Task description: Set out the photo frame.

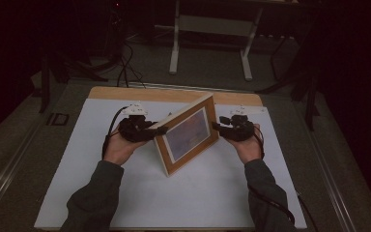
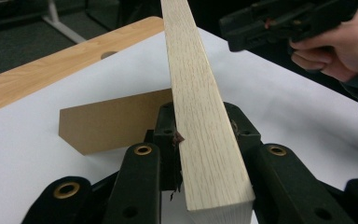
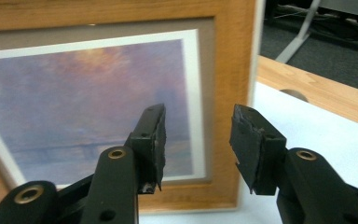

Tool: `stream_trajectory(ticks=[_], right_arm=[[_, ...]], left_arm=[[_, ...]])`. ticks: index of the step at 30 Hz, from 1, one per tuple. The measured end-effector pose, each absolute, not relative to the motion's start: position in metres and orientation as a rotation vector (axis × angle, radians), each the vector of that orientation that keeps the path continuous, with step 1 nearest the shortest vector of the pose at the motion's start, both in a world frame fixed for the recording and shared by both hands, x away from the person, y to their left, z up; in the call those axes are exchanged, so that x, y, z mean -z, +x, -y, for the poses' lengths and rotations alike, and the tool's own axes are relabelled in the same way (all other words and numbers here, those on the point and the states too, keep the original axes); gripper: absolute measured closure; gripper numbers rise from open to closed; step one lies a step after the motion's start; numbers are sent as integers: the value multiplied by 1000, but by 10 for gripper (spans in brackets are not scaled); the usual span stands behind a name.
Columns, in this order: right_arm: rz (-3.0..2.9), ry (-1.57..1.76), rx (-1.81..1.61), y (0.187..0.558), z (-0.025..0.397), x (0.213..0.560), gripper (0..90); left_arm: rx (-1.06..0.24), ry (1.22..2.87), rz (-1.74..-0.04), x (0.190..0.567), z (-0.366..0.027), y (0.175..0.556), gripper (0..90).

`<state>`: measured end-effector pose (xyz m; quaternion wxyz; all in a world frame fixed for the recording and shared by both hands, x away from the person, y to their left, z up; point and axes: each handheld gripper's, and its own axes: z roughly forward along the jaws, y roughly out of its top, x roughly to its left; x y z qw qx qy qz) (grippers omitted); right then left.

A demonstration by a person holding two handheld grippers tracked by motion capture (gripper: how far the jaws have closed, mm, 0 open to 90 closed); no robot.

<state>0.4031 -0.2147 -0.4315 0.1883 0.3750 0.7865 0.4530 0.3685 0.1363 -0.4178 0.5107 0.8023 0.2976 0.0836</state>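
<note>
Table [image 1: 125, 212]: a white sheet is spread over the top, and a light wood strip is left bare along the far edge [image 2: 51, 70]; a round hole in that strip is seen in both gripper views.

Picture frame [image 1: 189, 133]: it is stood upright on the white surface between the two hands, turned at an angle, its near lower corner resting on the table. A pale oak moulding is seen edge-on in the left gripper view [image 2: 200, 116]; its glazed front is seen close up in the right gripper view [image 3: 233, 84].

Print in the frame [image 3: 84, 102]: a hazy purple and orange scene is shown inside a white border and a grey mat.

Back stand [image 2: 112, 121]: a brown board flap is seen behind the frame in the left gripper view, its lower edge touching the table.

Left gripper [image 1: 142, 129]: it is held in the person's left hand at the frame's left edge; the jaws are clamped on the wooden edge of the frame, one on each face [image 2: 200, 149].

Right gripper [image 1: 229, 128]: it is held in the person's right hand just beside the frame's right side; the jaws are spread apart with nothing between them, pointed at the frame's front near its right edge [image 3: 198, 140].
</note>
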Motion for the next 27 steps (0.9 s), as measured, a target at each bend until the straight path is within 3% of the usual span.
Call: stream_trajectory(ticks=[17, 24, 25, 27], right_arm=[[-2187, 1117, -1259, 419, 226, 437, 515], [-2171, 1125, -1273, 421, 232, 438, 459], [-2175, 1124, -1286, 421, 233, 438, 452], [-2180, 1122, -1308, 422, 234, 438, 441]], left_arm=[[-92, 1904, -598, 425, -141, 387, 722], [-77, 1884, -567, 426, -138, 387, 720], [-85, 1876, -585, 426, -137, 387, 706], [-95, 1863, -614, 425, -137, 385, 593]])
